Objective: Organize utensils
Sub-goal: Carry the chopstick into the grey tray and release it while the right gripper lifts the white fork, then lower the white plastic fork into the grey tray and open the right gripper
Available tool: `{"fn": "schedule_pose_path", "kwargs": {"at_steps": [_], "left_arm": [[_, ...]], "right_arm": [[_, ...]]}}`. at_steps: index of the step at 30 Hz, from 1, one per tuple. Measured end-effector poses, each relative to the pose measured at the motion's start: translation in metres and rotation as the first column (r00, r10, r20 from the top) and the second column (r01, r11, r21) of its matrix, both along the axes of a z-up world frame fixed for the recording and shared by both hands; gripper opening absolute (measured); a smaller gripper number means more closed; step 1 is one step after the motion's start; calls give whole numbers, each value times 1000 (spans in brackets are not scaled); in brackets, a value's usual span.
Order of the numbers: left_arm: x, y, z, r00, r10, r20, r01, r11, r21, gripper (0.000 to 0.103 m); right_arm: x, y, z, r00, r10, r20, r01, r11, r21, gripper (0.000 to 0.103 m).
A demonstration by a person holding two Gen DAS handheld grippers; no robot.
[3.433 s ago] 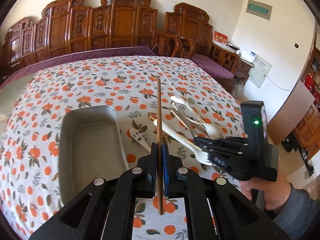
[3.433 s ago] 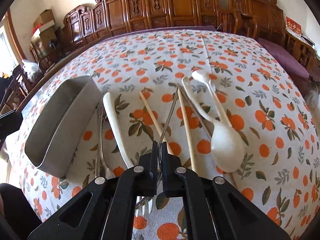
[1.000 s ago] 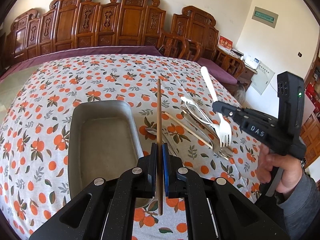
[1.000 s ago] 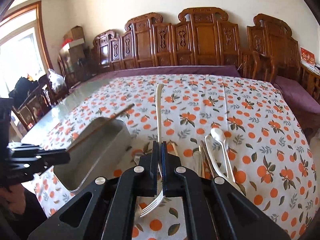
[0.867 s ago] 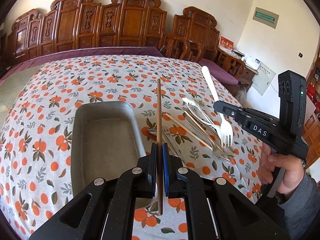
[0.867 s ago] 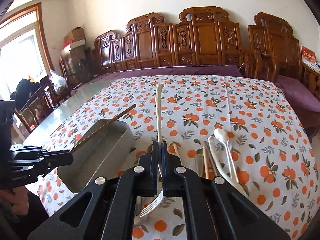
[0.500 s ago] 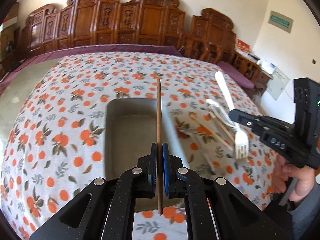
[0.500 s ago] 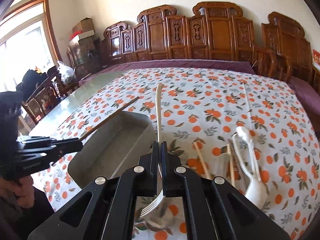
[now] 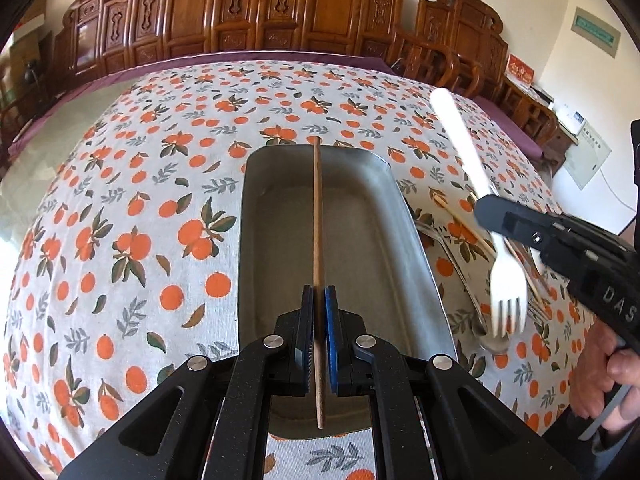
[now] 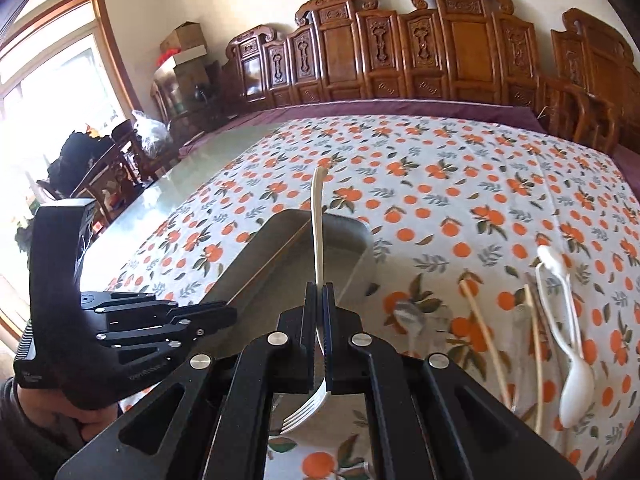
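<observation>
Over the tray (image 9: 408, 240) now, chopstick (image 9: 317, 216) and fork (image 9: 506, 280).

Tray (image 9: 404, 216): dull grey metal, matt, smooth walls. Chopstick (image 9: 317, 216): brown wood, matt. Fork (image 9: 506, 280): white plastic, smooth, slight sheen. Tablecloth (image 9: 132, 208): woven cloth, matt, printed with oranges and leaves. Spoons (image 10: 572, 368) at 4 o'clock of the tray: white glossy plastic. Chair backs (image 9: 256, 4) at 12 o'clock: carved, polished wood.

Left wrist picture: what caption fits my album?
Left gripper holds brown wooden chopstick over grey metal tray.
</observation>
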State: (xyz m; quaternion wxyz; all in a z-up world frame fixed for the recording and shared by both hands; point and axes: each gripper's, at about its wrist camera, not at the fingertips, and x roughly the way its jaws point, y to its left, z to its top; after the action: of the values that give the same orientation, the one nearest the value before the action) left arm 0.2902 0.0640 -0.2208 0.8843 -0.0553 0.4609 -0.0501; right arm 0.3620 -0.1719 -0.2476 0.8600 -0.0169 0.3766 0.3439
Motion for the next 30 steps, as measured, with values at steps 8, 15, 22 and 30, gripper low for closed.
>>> {"fn": "schedule_pose_path", "kwargs": {"at_steps": [8, 15, 22, 30], "left_arm": [[0, 2, 1, 1000, -2, -12, 2, 1000, 3, 4], [-4, 15, 11, 1000, 22, 16, -22, 1000, -23, 4], [-6, 27, 21, 998, 48, 45, -47, 999, -21, 4], [-6, 26, 24, 998, 45, 52, -44, 999, -23, 5]], "right_arm": [[-2, 15, -7, 1000, 12, -17, -12, 1000, -8, 4], [2, 29, -13, 999, 14, -43, -15, 1000, -15, 4], [11, 46, -29, 995, 8, -99, -11, 1000, -24, 4], [17, 44, -34, 992, 7, -123, -8, 1000, -9, 8]]}}
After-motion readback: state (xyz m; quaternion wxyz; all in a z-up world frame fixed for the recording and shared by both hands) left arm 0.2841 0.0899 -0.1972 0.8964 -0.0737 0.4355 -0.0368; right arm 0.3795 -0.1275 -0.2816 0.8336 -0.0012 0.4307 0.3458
